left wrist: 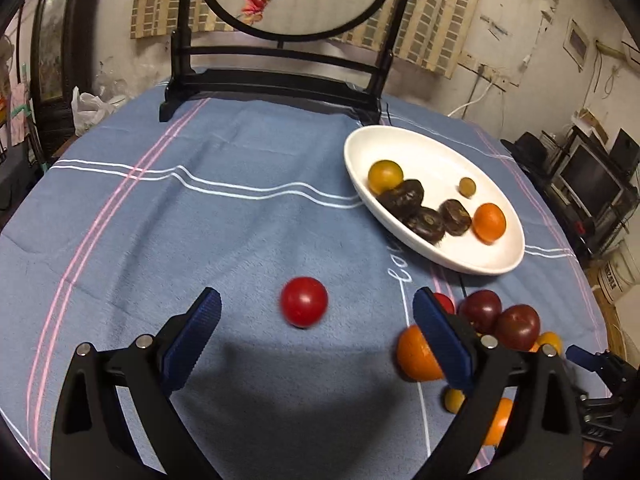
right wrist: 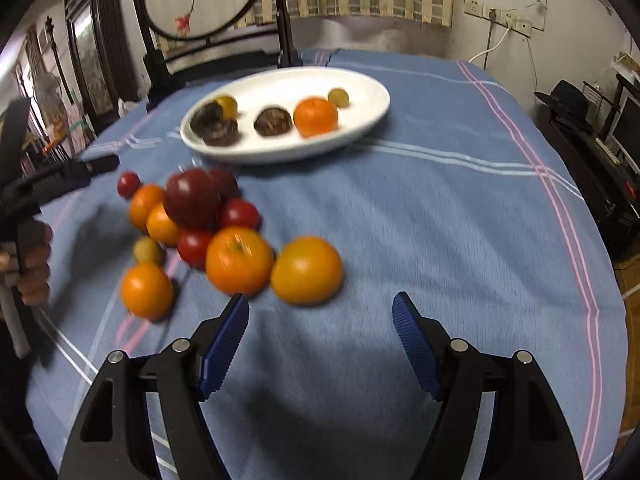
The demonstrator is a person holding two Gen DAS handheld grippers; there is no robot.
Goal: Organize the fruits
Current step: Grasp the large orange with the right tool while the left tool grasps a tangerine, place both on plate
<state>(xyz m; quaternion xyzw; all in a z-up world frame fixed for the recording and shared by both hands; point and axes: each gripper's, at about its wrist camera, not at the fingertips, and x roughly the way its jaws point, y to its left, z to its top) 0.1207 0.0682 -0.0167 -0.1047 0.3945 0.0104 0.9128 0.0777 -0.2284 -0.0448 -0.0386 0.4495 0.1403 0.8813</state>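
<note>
A white oval plate (left wrist: 496, 260) (right wrist: 372, 84) holds several fruits: an orange (left wrist: 489, 223) (right wrist: 315, 116), dark wrinkled fruits (left wrist: 404, 197) and small yellow ones. A loose red tomato (left wrist: 304, 301) lies on the blue cloth between the fingers of my open left gripper (left wrist: 316, 304). A pile of oranges, dark red plums and tomatoes (right wrist: 192, 224) lies left of my open right gripper (right wrist: 320, 310). An orange (right wrist: 307, 270) sits just ahead of the right gripper. The pile also shows in the left wrist view (left wrist: 500, 320).
A blue striped tablecloth (left wrist: 200, 220) covers the round table. A black-framed round embroidered screen (left wrist: 280, 80) stands at the table's far edge. The other gripper and hand (right wrist: 36, 200) show at the left of the right wrist view.
</note>
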